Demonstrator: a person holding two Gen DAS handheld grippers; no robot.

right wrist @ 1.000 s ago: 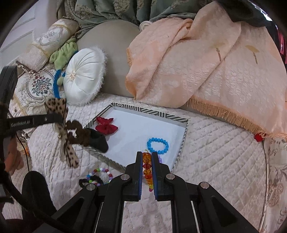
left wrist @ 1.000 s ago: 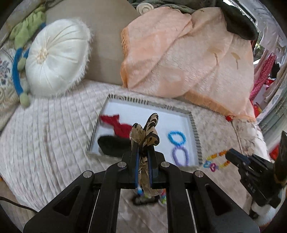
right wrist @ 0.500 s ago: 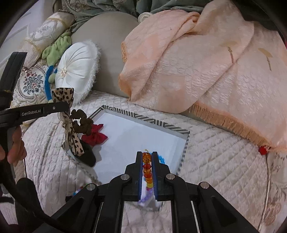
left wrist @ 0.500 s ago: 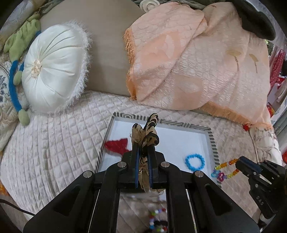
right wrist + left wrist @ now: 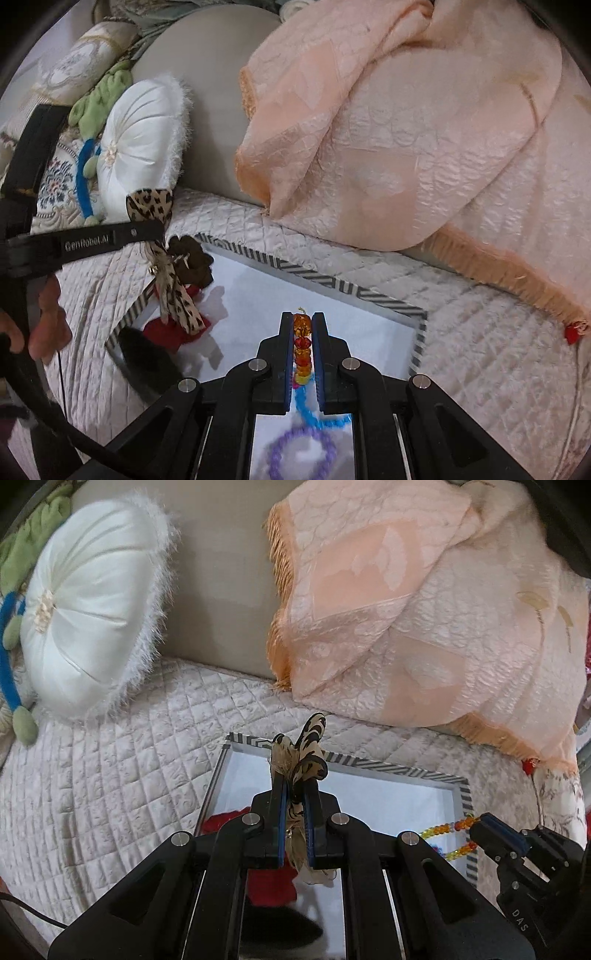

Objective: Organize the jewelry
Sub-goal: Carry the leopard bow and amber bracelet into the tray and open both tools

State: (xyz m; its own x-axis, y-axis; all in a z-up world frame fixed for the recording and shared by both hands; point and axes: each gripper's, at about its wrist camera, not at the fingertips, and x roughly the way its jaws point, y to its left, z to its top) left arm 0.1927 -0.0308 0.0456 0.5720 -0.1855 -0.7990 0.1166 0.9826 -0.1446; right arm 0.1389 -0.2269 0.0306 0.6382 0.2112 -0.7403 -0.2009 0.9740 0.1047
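My left gripper is shut on a leopard-print bow and holds it above the left part of the white tray with a striped rim. From the right wrist view the bow hangs over the tray's left edge. My right gripper is shut on an orange-yellow bead bracelet above the tray's near part; it also shows in the left wrist view. In the tray lie a red bow, a black item, a blue bracelet and a purple bracelet.
The tray sits on a quilted cream bed cover. A round white cushion stands at the back left. A peach blanket is draped at the back right, its fringe near the tray's far corner.
Both grippers have moved forward over the tray, carrying the bow and the bead bracelet. The tray now lies lower and nearer in both views.
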